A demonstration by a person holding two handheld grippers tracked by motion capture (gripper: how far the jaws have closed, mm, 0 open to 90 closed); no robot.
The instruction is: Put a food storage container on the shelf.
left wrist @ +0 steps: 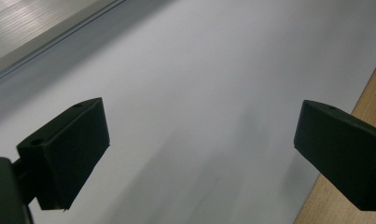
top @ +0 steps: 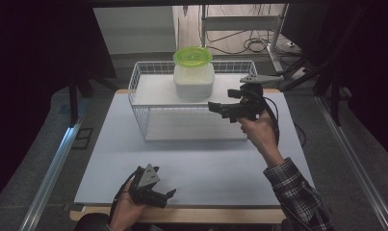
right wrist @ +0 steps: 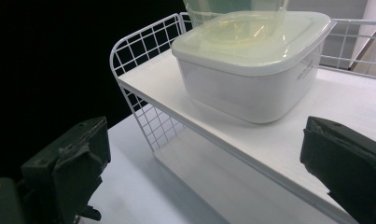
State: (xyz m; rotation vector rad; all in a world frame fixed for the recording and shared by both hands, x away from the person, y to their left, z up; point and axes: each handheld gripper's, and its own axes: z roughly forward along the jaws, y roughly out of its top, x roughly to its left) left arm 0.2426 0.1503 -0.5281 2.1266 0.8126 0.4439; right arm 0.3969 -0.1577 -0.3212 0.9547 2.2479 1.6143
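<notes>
Left gripper low at the near table edge, held in the left hand, jaws wide apart with nothing between them; in the left gripper view they hang over the bare white table mat, wooden table edge at the side. Right gripper up in the right hand, plaid sleeve behind it, jaws wide and empty, pointing left at the front right of the white wire rack. Rack stands at the far middle of the mat. On its upper shelf, a white square container with a pale translucent lid, a lime green bowl sitting on top of it. Right gripper near the container, apart from it, not touching rack or shelf. Lower shelf bare.
</notes>
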